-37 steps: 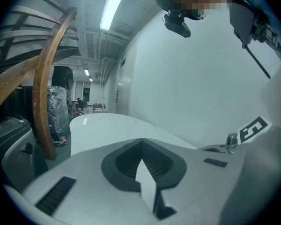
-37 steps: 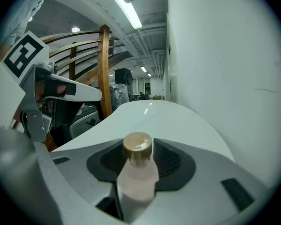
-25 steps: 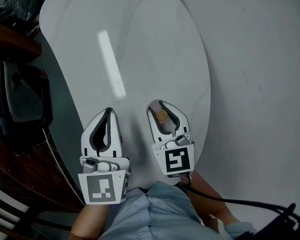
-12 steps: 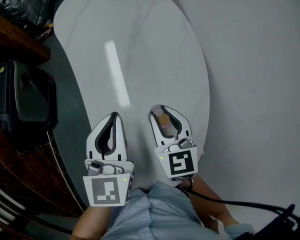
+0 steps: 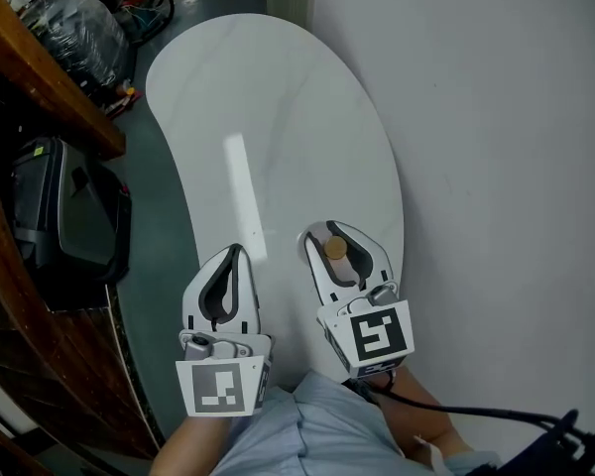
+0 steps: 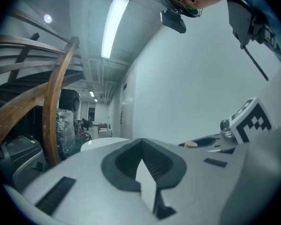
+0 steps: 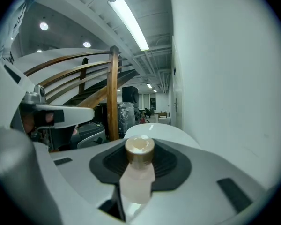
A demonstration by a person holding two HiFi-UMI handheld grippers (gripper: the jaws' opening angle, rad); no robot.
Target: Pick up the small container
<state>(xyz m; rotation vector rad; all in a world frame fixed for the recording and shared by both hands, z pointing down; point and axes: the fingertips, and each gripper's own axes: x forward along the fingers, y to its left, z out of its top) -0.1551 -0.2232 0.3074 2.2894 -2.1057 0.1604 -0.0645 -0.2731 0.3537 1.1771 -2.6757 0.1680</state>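
white left gripper (image 5: 235, 252), pale blue shirt (image 5: 307, 429)

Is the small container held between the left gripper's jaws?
No, the left gripper has its jaws together on nothing; the small container sits in the right gripper.

The left gripper (image 6: 141, 142) fills the view from 6 o'clock, its two jaws brought together at the tips with only a pale sliver showing through the dark ribbed hollow behind them and nothing held there. At 3 o'clock the right gripper (image 6: 199, 141) lies alongside, its marker cube raised, and the tan cap of the small container (image 6: 191, 144) sits between its jaws. A curved wooden rail (image 6: 54, 107) rises at 9 o'clock, a strip light (image 6: 113, 25) glows at 11 o'clock, a white table (image 6: 100, 143) edge shows just beyond the jaws, and a plain wall (image 6: 187, 78) spans 1 to 3 o'clock.
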